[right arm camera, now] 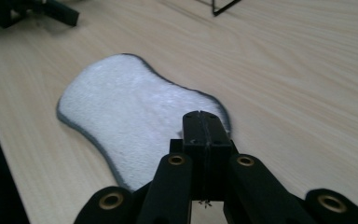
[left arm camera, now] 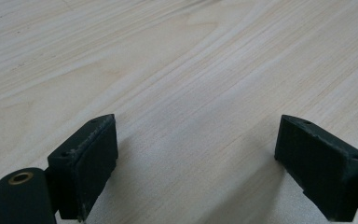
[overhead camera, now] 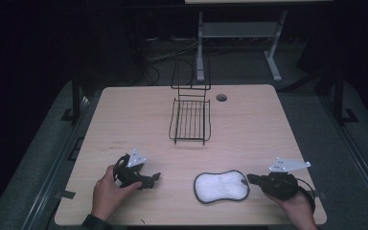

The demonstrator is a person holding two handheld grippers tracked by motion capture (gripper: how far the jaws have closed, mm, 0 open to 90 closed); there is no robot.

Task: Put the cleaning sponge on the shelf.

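We see table [overhead camera: 249, 129]: pale wood-grain top, smooth, matt. Sponge pad [overhead camera: 220, 186]: white fuzzy cloth face, dark stitched edging. Wire rack [overhead camera: 190, 120]: thin black metal rods. We note left hand-held gripper [left arm camera: 196, 154] pads [left arm camera: 91, 163]: matt black, rough-edged; brass-coloured rivets on right hand-held gripper [right arm camera: 204, 122].

table [overhead camera: 124, 115] front open | wire rack [overhead camera: 190, 120] blocks centre-back
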